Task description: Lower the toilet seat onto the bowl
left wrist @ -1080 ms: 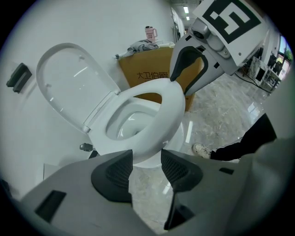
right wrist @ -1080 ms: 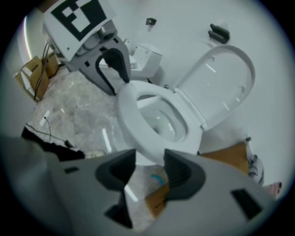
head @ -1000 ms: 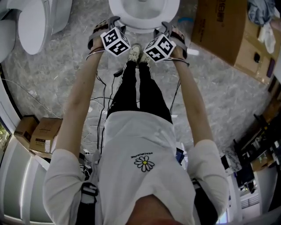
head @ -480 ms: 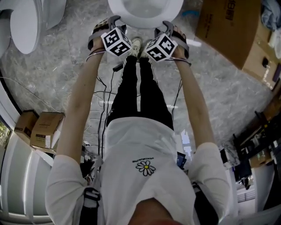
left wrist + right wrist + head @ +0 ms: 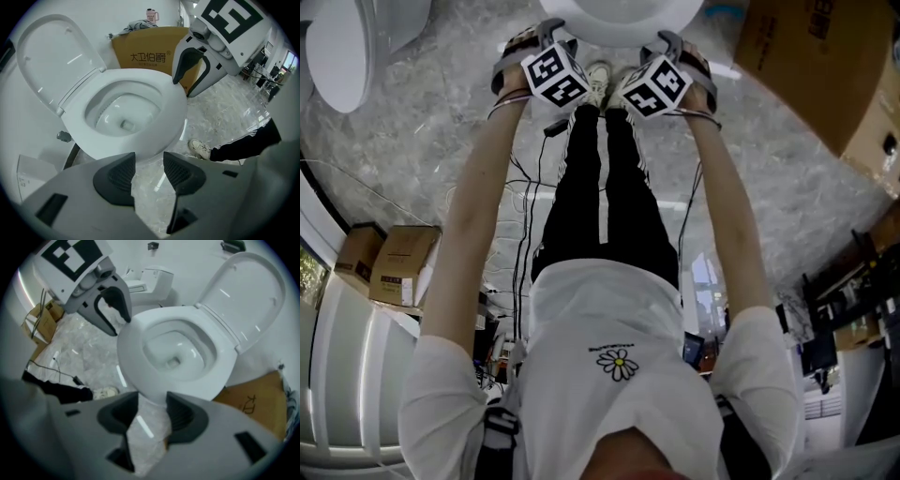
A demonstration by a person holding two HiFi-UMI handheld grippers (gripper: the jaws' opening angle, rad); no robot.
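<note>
The toilet seat (image 5: 47,61) is seen raised, tilted back on its hinge at the far side of the bowl (image 5: 164,110) and well apart from both grippers. The left gripper (image 5: 149,169) is held at the near left of the bowl's front rim and the right gripper (image 5: 152,414) at the near right, with the open bowl lying between them and the seat. Both pairs of jaws are parted, and only marble floor (image 5: 412,159) is shown in each gap. Between the 2 grippers the person's shoes (image 5: 598,80) are planted just short of the bowl, with black trousers (image 5: 600,187) beneath the arms. A large cardboard box (image 5: 825,66) is stood to the right of the toilet, close beside it; a heap of cloth (image 5: 136,26) and a pink cup (image 5: 150,15) are set on its top. A 2nd toilet (image 5: 337,47) is placed to the far left. Cables (image 5: 520,197) are trailed over the floor around the person's legs, and 2 small cartons (image 5: 398,272) are stacked at the near left wall. A water valve (image 5: 63,136) is fixed low on the wall beside the bowl's base.
</note>
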